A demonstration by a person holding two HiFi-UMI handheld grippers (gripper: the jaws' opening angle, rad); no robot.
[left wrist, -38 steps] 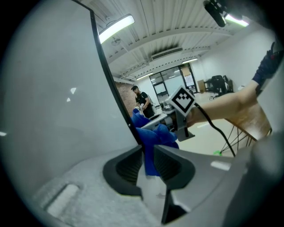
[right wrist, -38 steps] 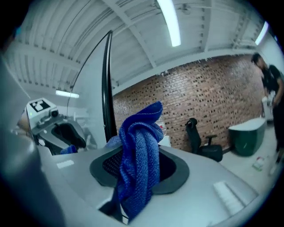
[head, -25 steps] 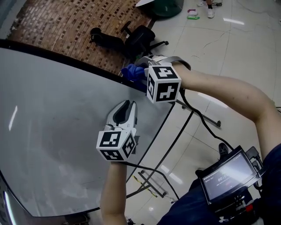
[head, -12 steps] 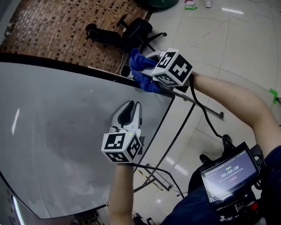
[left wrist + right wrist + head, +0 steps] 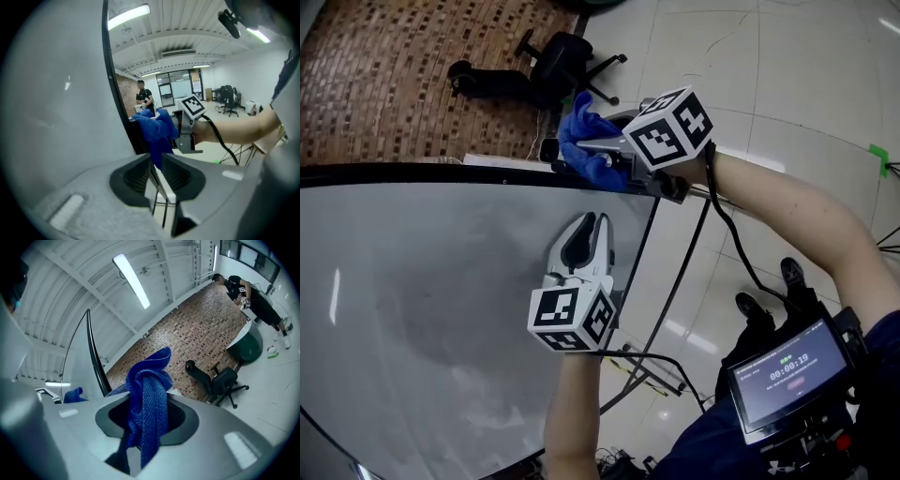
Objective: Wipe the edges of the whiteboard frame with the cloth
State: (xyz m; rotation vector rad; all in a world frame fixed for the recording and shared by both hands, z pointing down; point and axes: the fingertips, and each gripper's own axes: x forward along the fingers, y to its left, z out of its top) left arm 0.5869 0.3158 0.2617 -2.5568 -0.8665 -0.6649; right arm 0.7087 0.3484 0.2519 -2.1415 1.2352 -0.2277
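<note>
My right gripper has its fingers pinching the blue cloth mid-bunch, at the top right corner of the whiteboard frame. The cloth looks soft, light and floppy, so a bunched hold suits it. My left gripper sits just below that corner, fingers pressed together, empty.

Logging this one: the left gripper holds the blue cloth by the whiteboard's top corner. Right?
No. The right gripper holds the blue cloth, not the left gripper; the right gripper view shows it pinched between those jaws. It is by the whiteboard's top corner.
</note>
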